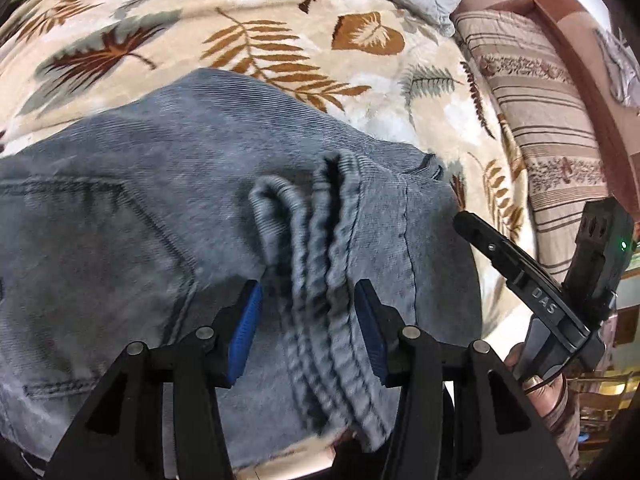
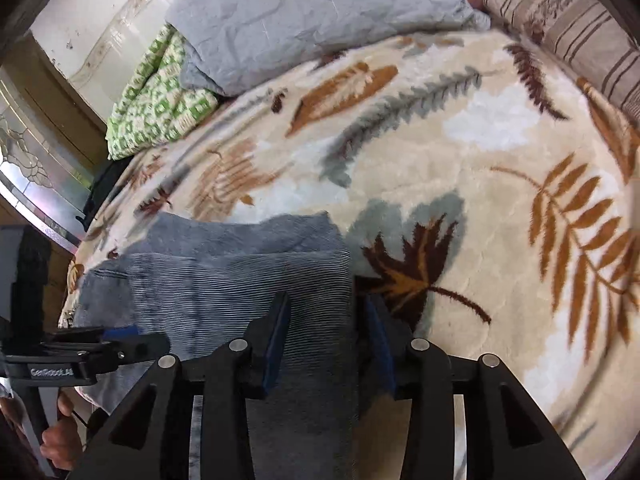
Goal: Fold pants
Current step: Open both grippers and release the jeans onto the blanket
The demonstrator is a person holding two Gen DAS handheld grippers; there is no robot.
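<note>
Grey-blue corduroy pants [image 1: 160, 200] lie folded on a leaf-patterned blanket [image 1: 280, 40]. My left gripper [image 1: 308, 308] points down at them. Its blue pads stand on either side of a bunched, ribbed edge of the pants [image 1: 320, 248] and do not squeeze it, so it is open. In the right wrist view the pants [image 2: 224, 280] lie at lower left, with their right-hand edge running between the fingers of my right gripper [image 2: 328, 320]. That gripper is open too, with one pad over the cloth and the other over the blanket [image 2: 480, 160].
A grey pillow [image 2: 320, 12] and a green patterned cloth [image 2: 160, 100] lie at the far side of the bed. A striped pillow [image 1: 540, 120] sits along the right. A person's hand [image 1: 552, 392] holds the other tool beside the pants.
</note>
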